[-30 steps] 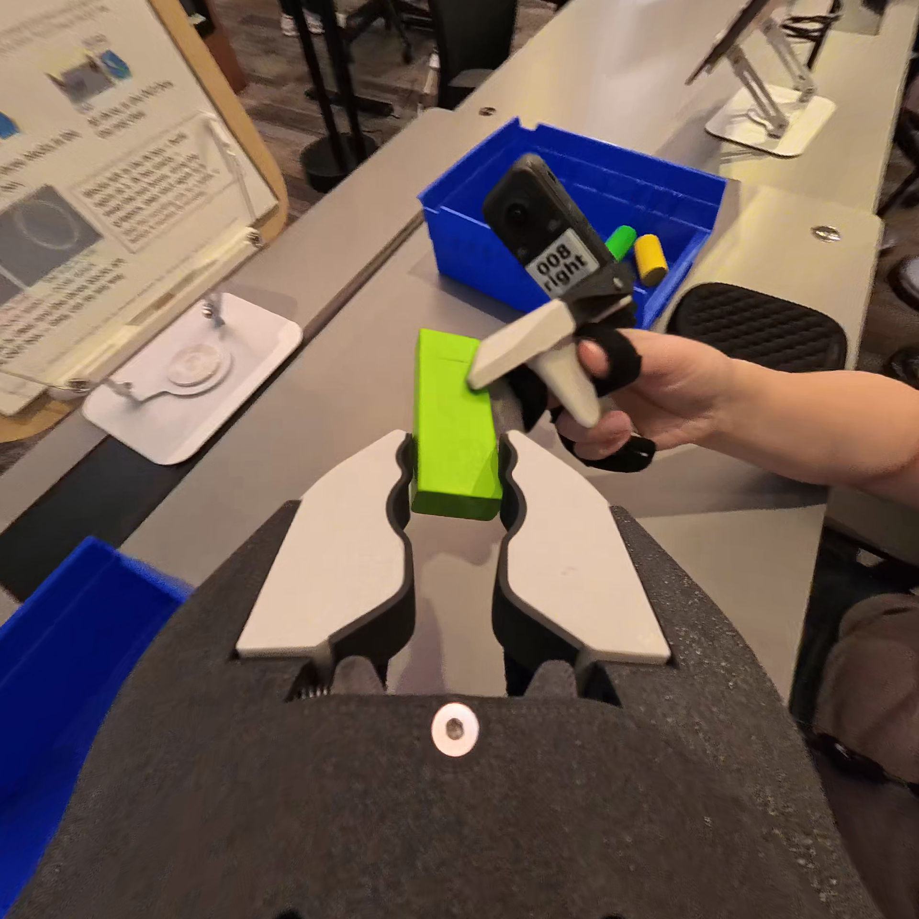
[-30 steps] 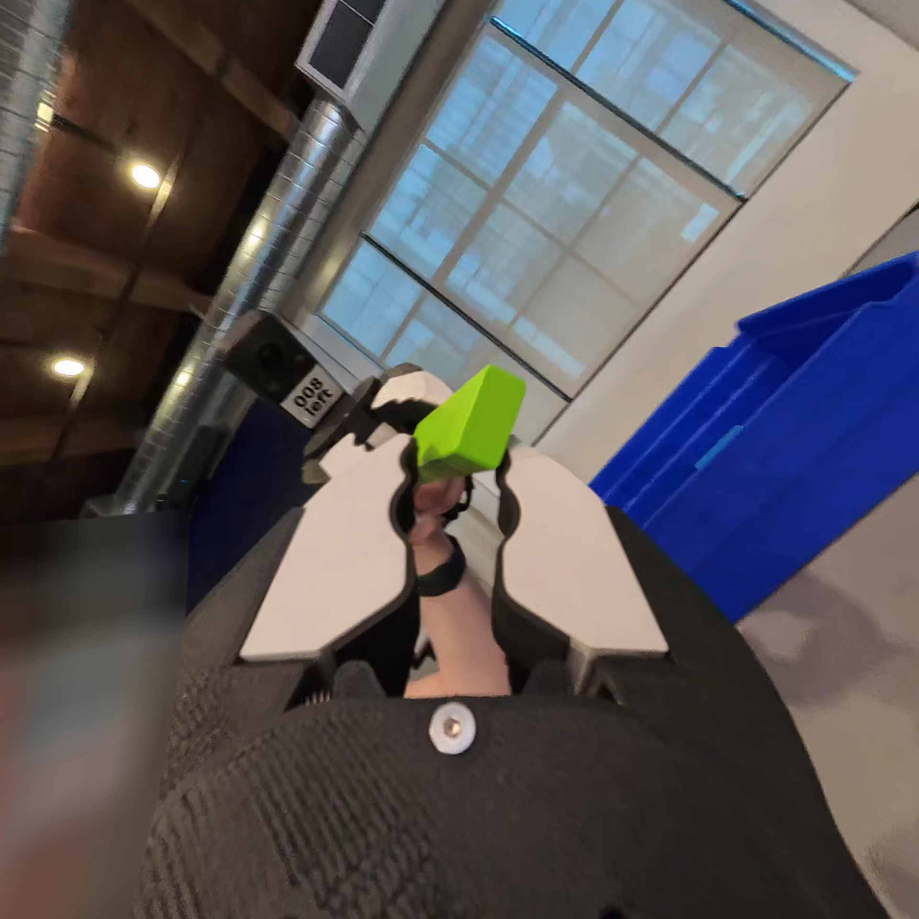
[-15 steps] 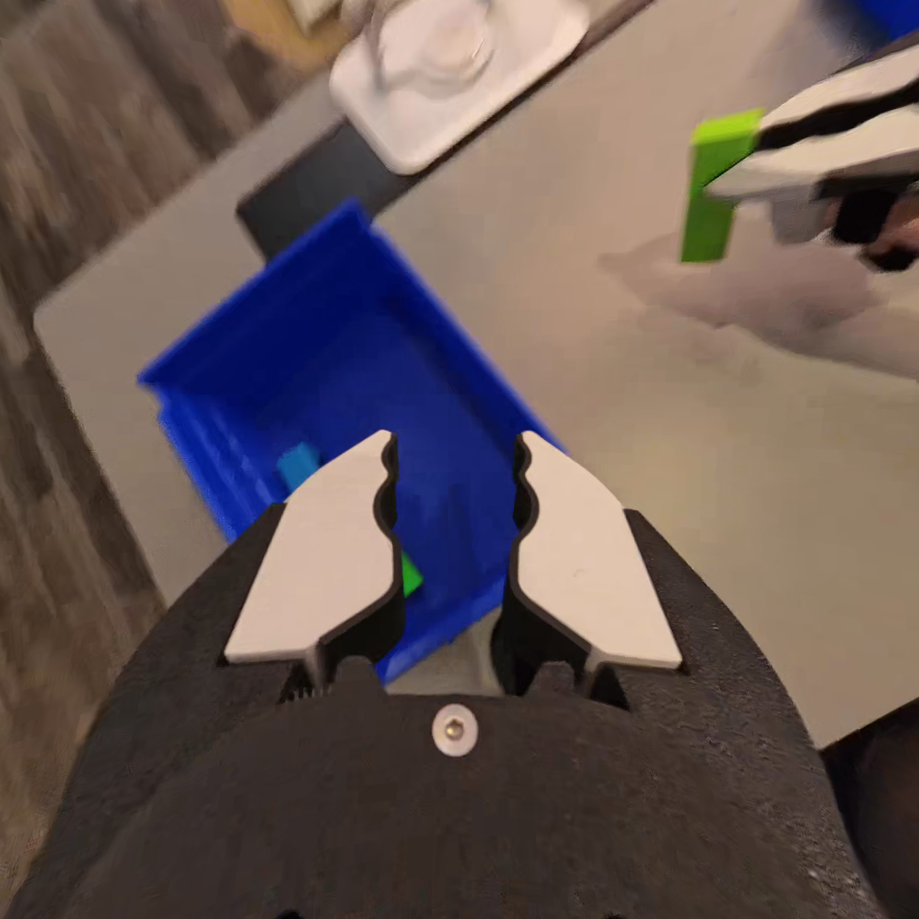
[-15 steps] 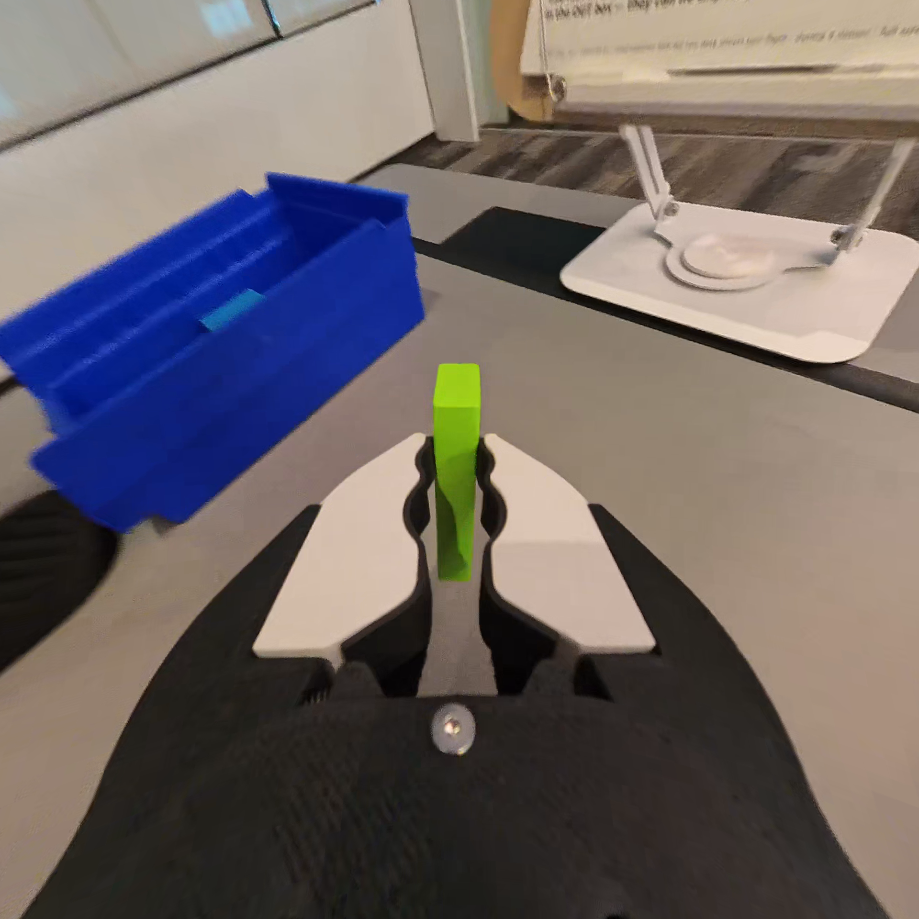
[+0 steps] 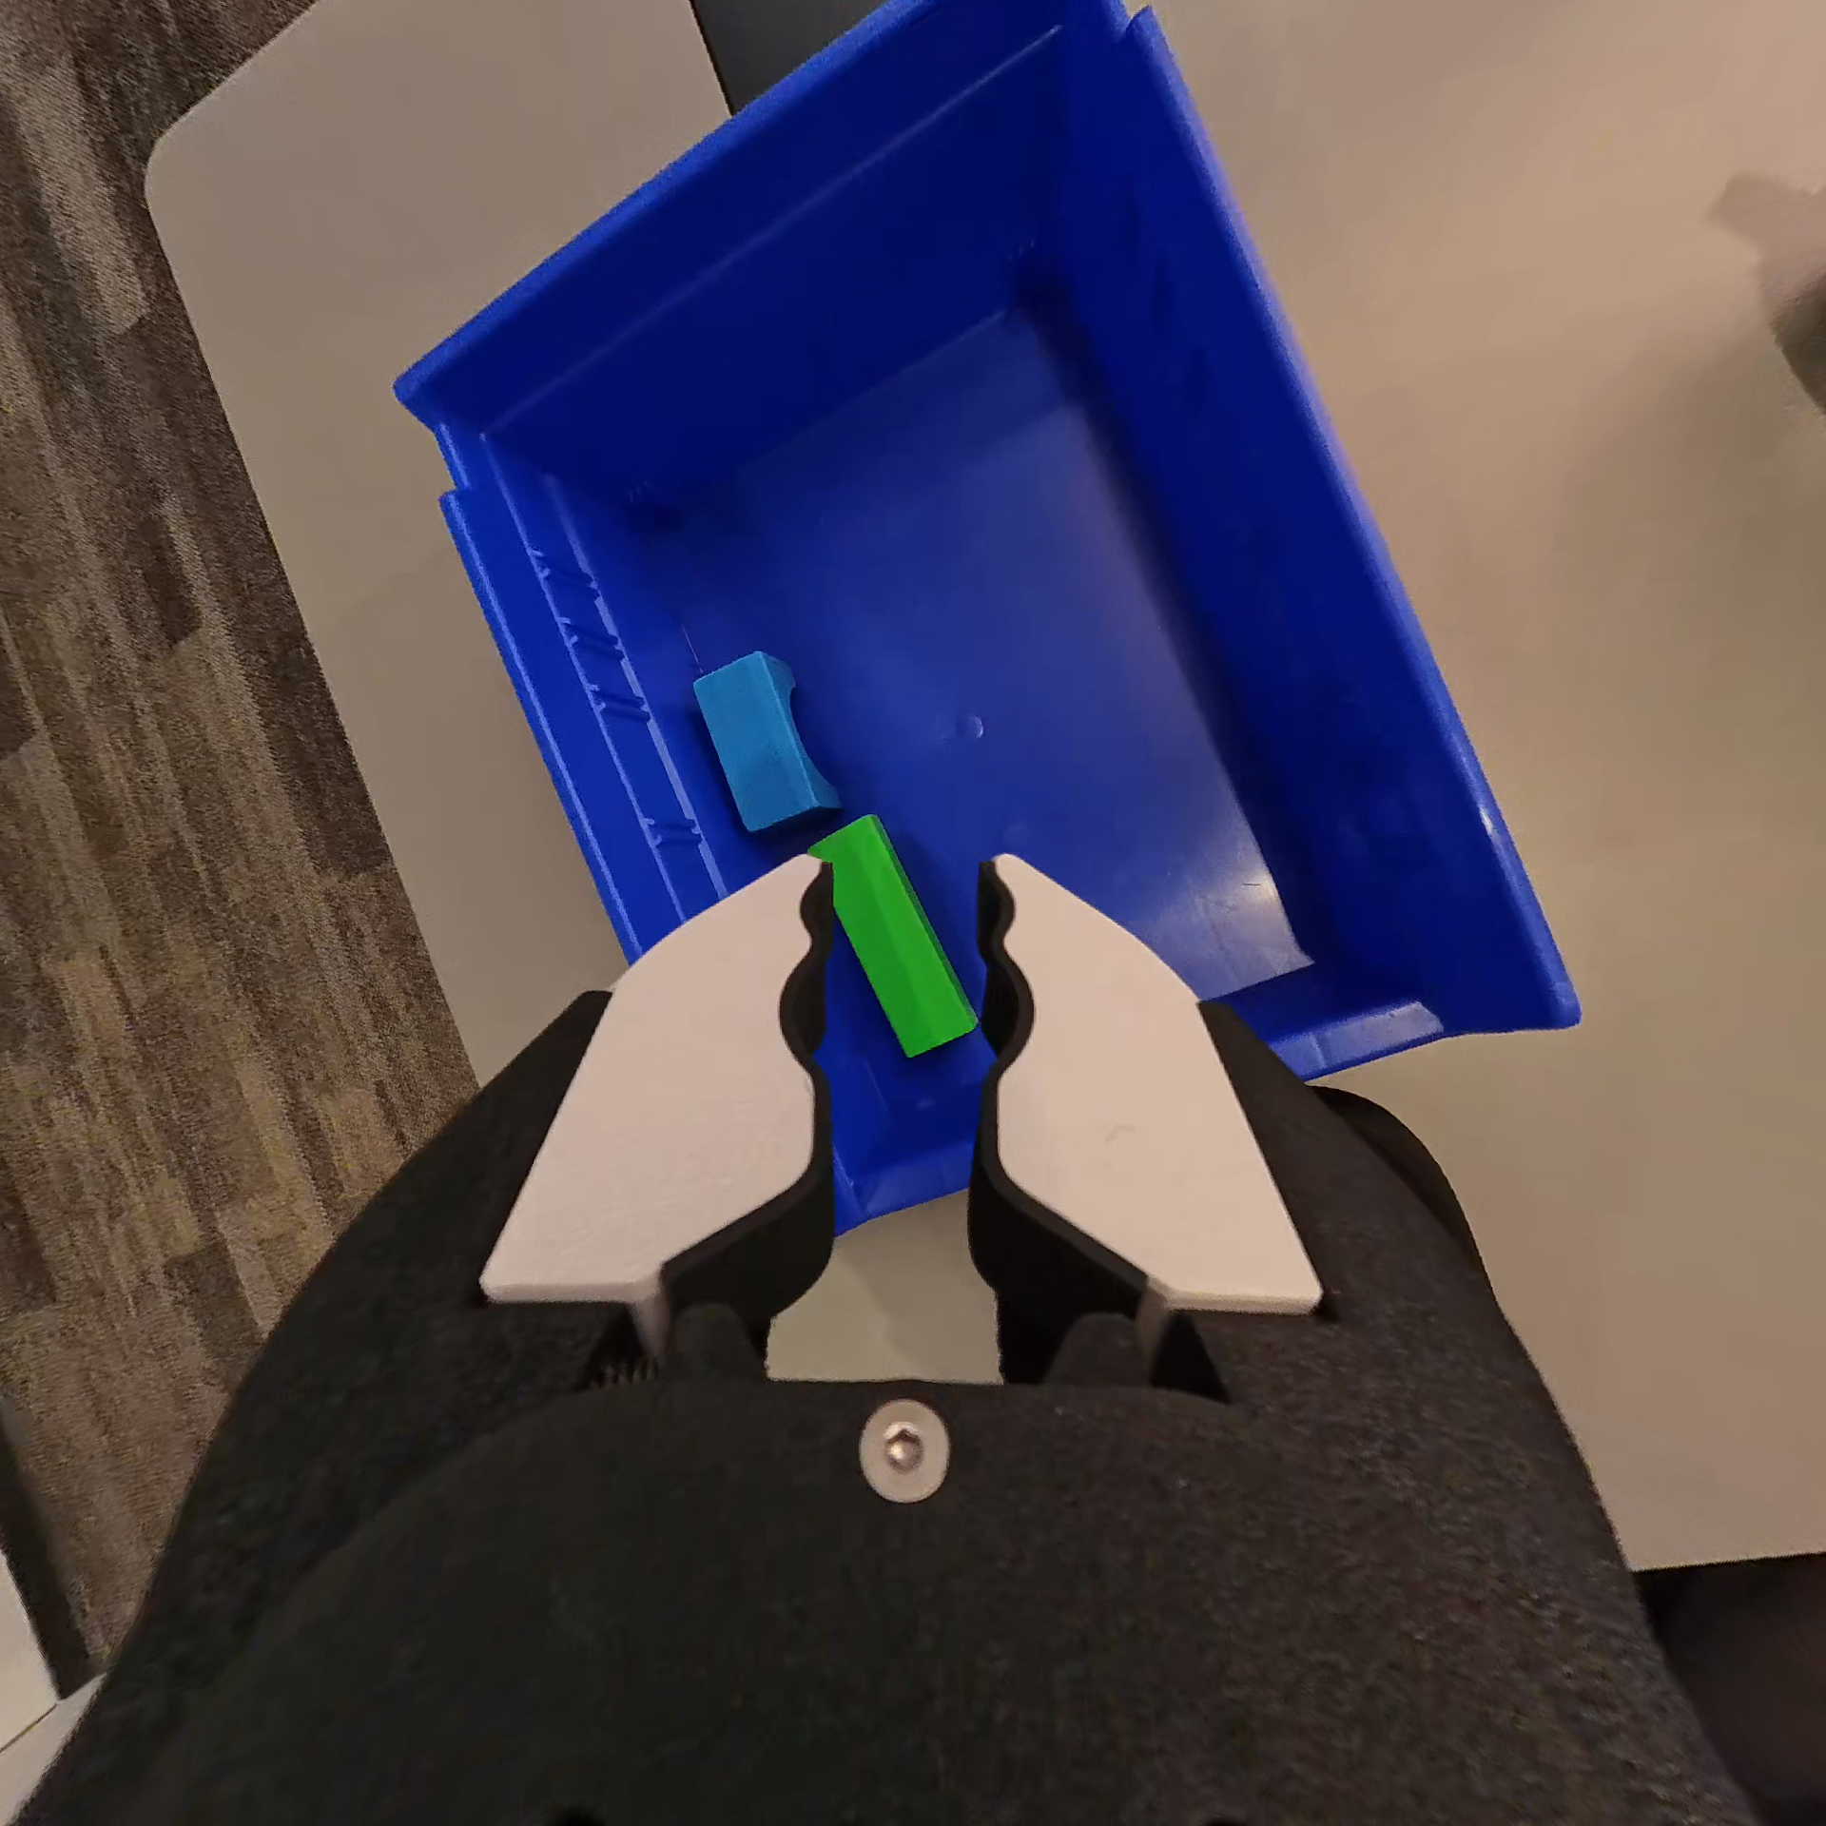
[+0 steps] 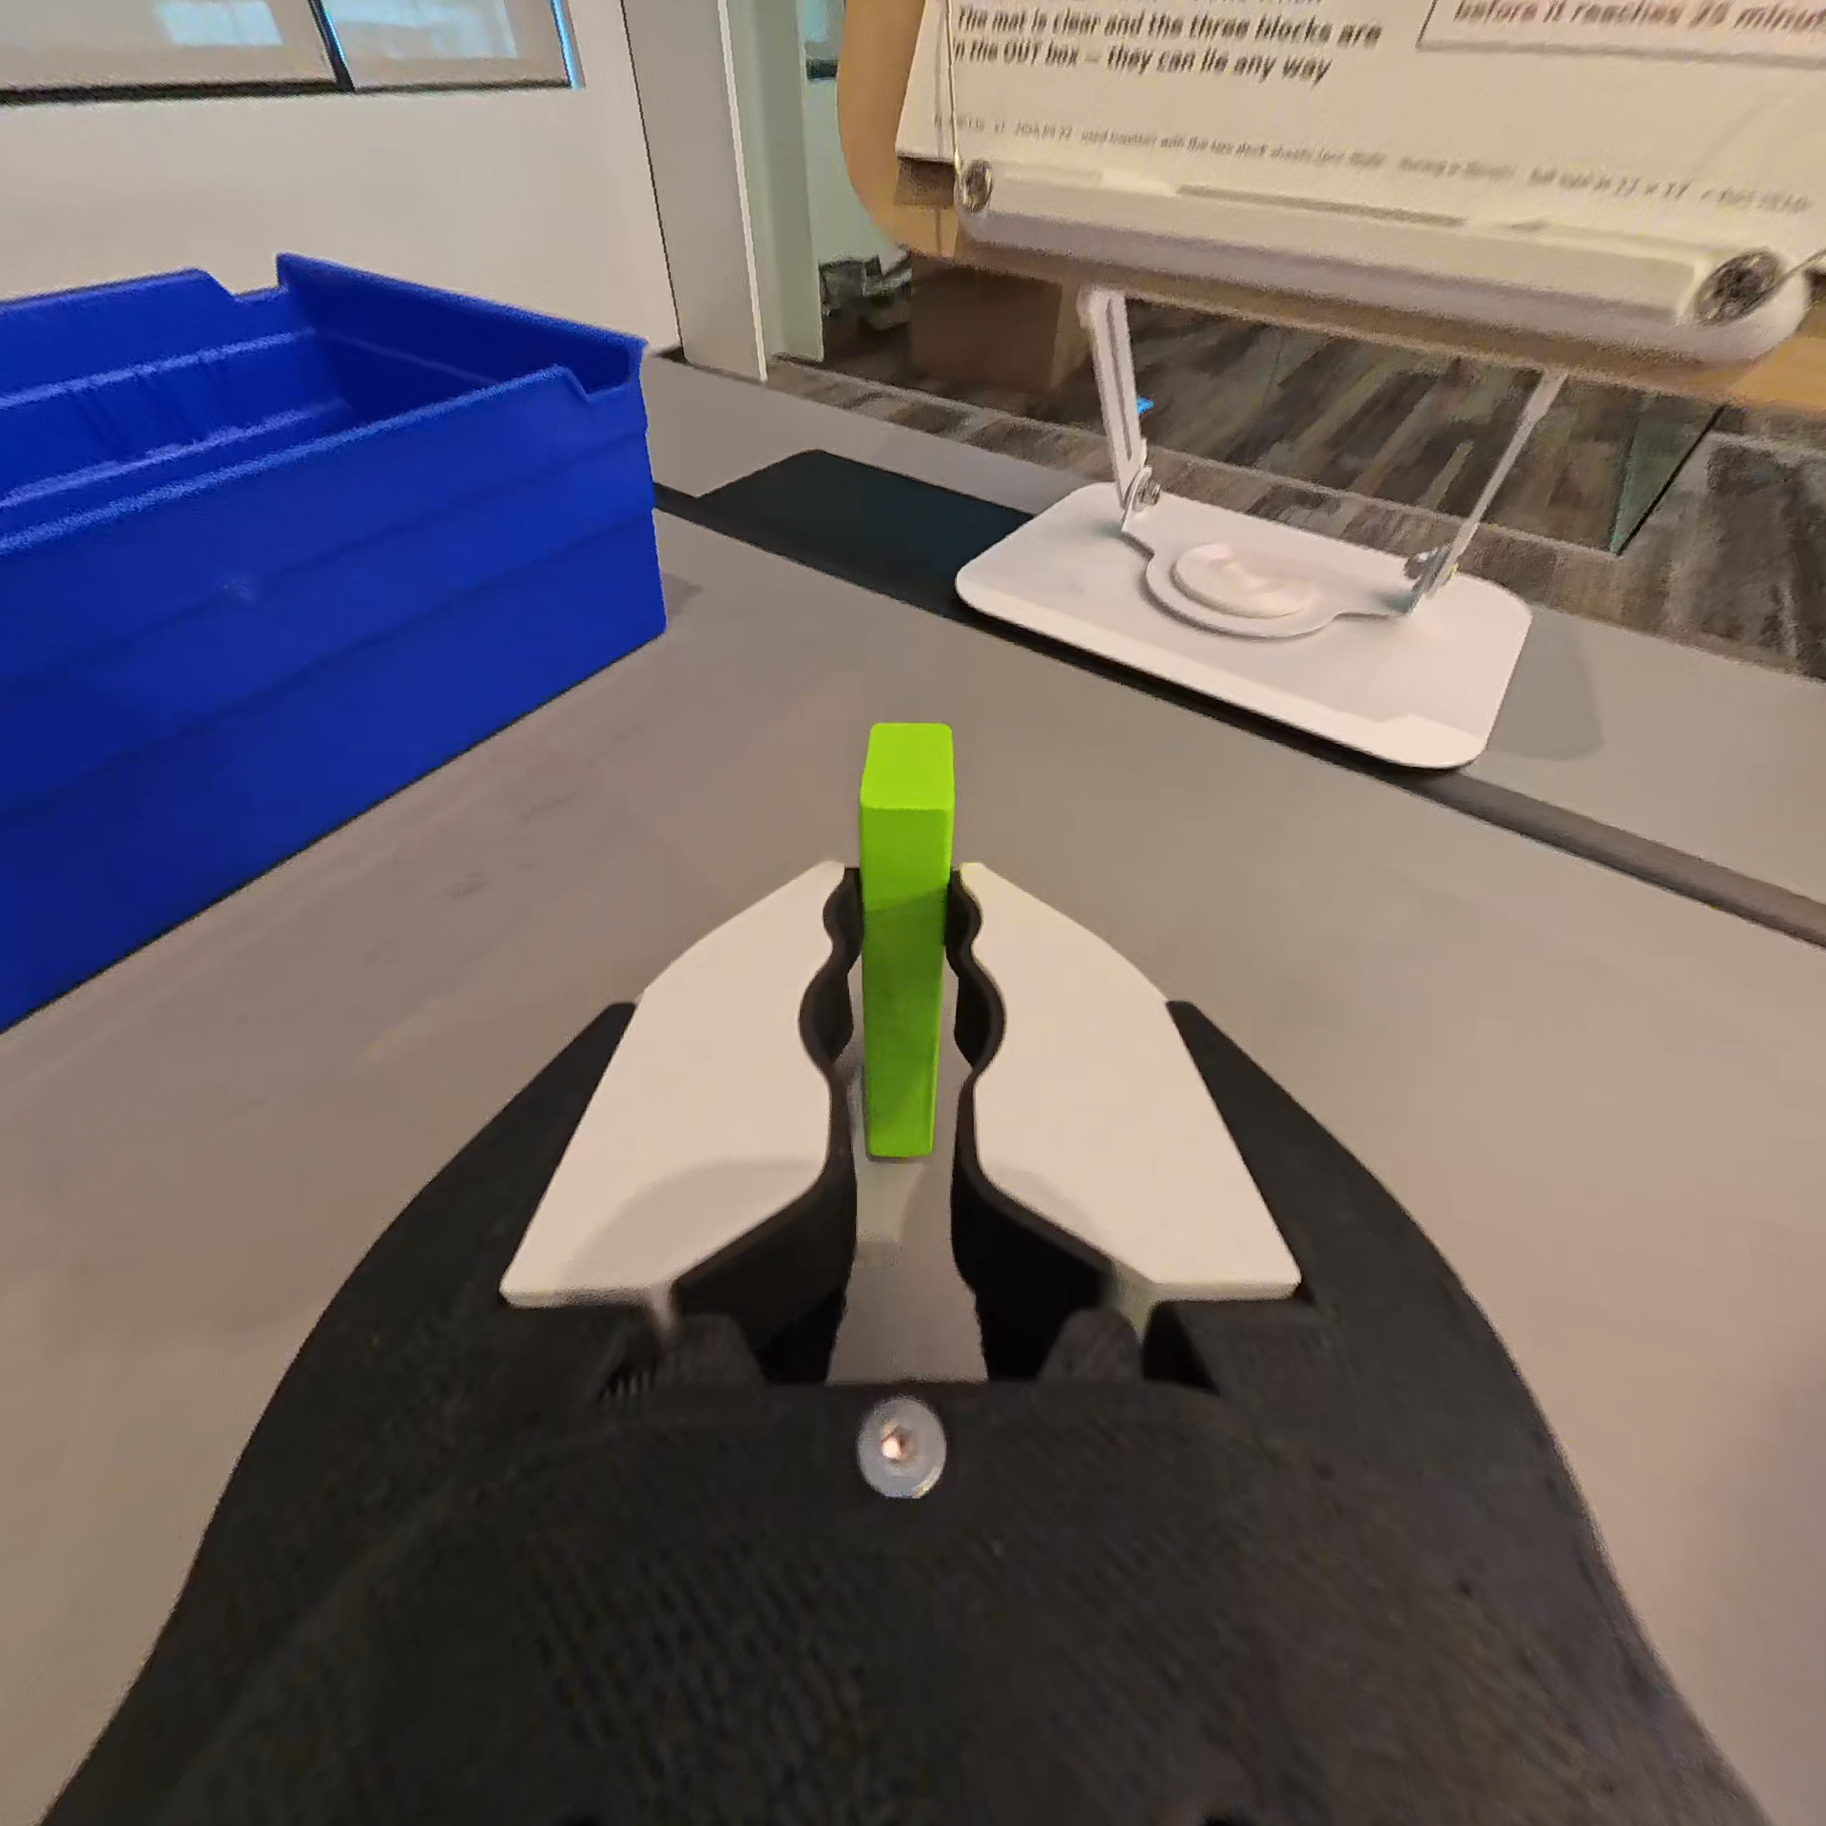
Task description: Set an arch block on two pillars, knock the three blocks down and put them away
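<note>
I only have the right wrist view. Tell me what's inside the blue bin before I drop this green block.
Observer: Two blocks: a blue arch block and a second green block, both lying on the blue bin's floor near one side wall.
Operator: Report the left gripper.
Observer: The left gripper is open and empty, above that same end of the bin.
Operator: Say where there's room.
Observer: The rest of the floor, toward the opposite wall, is bare.

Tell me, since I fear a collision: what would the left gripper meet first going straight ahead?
Probably the green block lying in the blue bin, right between the open left gripper fingers; depth is uncertain.
</note>
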{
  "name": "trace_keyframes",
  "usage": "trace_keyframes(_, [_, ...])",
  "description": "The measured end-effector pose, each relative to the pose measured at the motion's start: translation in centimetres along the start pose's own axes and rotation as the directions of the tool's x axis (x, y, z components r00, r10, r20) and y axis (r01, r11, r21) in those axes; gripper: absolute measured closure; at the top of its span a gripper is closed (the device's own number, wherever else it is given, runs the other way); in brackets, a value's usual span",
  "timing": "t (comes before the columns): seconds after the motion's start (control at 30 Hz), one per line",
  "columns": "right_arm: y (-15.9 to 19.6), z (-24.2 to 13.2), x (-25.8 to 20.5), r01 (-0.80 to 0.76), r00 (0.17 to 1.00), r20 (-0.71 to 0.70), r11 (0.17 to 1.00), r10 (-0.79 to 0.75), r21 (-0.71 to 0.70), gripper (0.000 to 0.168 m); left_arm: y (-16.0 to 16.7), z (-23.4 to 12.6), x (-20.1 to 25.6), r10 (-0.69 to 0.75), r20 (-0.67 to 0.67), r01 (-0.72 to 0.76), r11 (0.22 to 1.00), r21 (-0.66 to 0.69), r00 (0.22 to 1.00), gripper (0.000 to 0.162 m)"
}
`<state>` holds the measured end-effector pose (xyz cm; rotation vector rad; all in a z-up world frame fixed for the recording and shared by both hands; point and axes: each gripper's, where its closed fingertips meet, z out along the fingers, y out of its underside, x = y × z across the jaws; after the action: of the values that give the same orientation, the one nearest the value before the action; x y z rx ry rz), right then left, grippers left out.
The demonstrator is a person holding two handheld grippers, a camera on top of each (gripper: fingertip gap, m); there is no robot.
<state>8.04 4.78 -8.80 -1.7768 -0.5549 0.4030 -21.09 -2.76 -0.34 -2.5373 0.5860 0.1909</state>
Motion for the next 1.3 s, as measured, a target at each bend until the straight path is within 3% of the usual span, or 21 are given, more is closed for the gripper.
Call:
trace_keyframes(0.13, [0.7, -0.4, -0.1, 0.0, 1.0, -0.002, 0.999, 0.0, -0.037, 0.152, -0.3, -0.3, -0.5, -0.034, 0.018, 0.033, 0.999, 0.034, 0.999, 0.126])
trace_keyframes(0.27, [1.4, -0.9, -0.3, 0.005, 1.0, 0.009, 0.997, -0.004, -0.076, 0.152, 0.2, -0.5, 0.4, -0.077, -0.047, 0.079, 0.996, 0.037, 0.996, 0.123])
trace_keyframes(0.43, [1.9, -0.7, -0.3, 0.005, 1.0, 0.023, 0.993, -0.002, -0.118, 0.138, 2.7, 0.5, 0.8, -0.164, -0.043, 0.162, 0.986, -0.034, 0.986, 0.12])
trace_keyframes(0.63, [0.2, -1.2, 0.2, 0.019, 1.0, 0.014, 0.998, -0.018, -0.062, 0.124, 6.7, 3.8, 1.9, -0.198, 0.005, 0.195, 0.958, -0.209, 0.98, 0.121])
trace_keyframes(0.8, [-2.1, -2.0, 0.7, 0.044, 0.999, 0.002, 0.999, -0.044, 0.014, 0.12, 8.7, 7.7, 1.6, -0.251, 0.038, 0.249, 0.91, -0.33, 0.967, 0.123])
trace_keyframes(0.9, [-5.6, -3.9, 1.9, 0.097, 0.994, -0.06, 0.987, -0.09, 0.131, 0.118, 10.0, 9.0, 0.7, -0.302, 0.061, 0.303, 0.88, -0.365, 0.951, 0.117])
trace_keyframes(1.0, [-9.8, -6.8, 2.9, 0.12, 0.991, -0.095, 0.959, -0.099, 0.255, 0.119, 10.4, 9.7, 0.6, -0.348, 0.034, 0.336, 0.866, -0.37, 0.937, 0.121])
trace_keyframes(1.13, [-13.4, -10.0, 3.8, 0.065, 0.996, -0.079, 0.925, -0.038, 0.375, 0.119, 10.7, 10.2, 0.4, -0.348, 0.05, 0.337, 0.85, -0.406, 0.936, 0.121])
trace_keyframes(1.3, [-14.6, -11.5, 4.9, -0.046, 0.998, -0.014, 0.906, 0.057, 0.421, 0.119, 11.2, 10.8, -0.3, -0.296, 0.109, 0.312, 0.831, -0.46, 0.949, 0.118])
